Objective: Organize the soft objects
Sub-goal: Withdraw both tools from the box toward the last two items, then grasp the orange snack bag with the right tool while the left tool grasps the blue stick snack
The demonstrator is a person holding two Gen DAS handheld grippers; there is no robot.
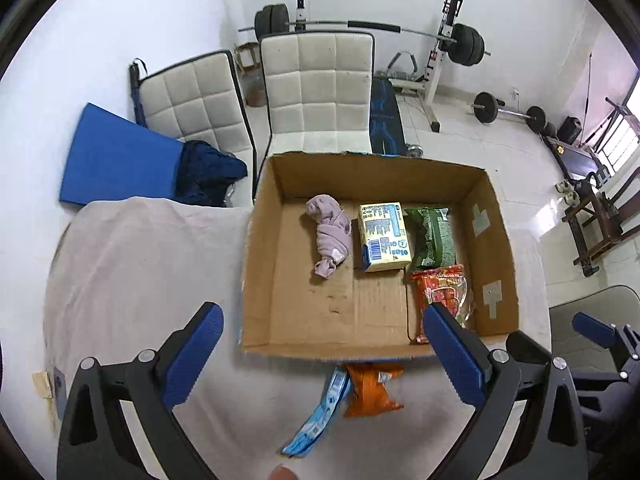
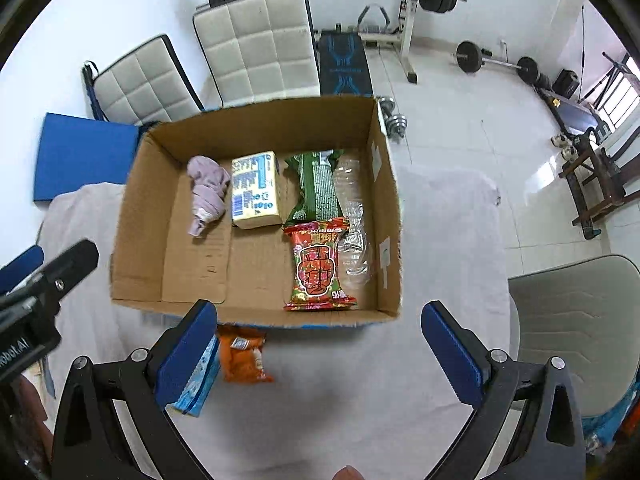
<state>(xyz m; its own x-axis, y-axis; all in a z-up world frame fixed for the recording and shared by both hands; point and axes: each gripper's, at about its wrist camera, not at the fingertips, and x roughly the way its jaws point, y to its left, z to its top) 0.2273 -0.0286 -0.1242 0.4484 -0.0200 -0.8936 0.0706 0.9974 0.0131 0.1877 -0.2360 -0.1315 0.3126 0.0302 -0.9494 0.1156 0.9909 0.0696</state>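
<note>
An open cardboard box [image 1: 264, 240] [image 2: 136, 216] stands on the cloth-covered table. In it lie a rolled lilac cloth [image 1: 330, 234] [image 2: 208, 194], a yellow-white carton [image 1: 384, 236] [image 2: 254, 190], a green packet [image 1: 434, 236] [image 2: 316, 188], a red snack packet [image 1: 438, 292] [image 2: 318, 266] and a clear plastic bottle [image 2: 354, 216]. In front of the box lie an orange packet [image 1: 372, 390] [image 2: 244, 358] and a light blue packet [image 1: 320, 416] [image 2: 200, 384]. My left gripper [image 1: 324, 356] is open above them. My right gripper [image 2: 320, 354] is open, just right of them.
Two white padded chairs [image 1: 316, 92] [image 2: 256, 48] stand behind the table, with a blue mat [image 1: 116, 156] and dark cloth [image 1: 208, 172] at the left. Weight bench and barbells [image 1: 444, 48] fill the back. A grey chair [image 2: 576, 320] stands at the right.
</note>
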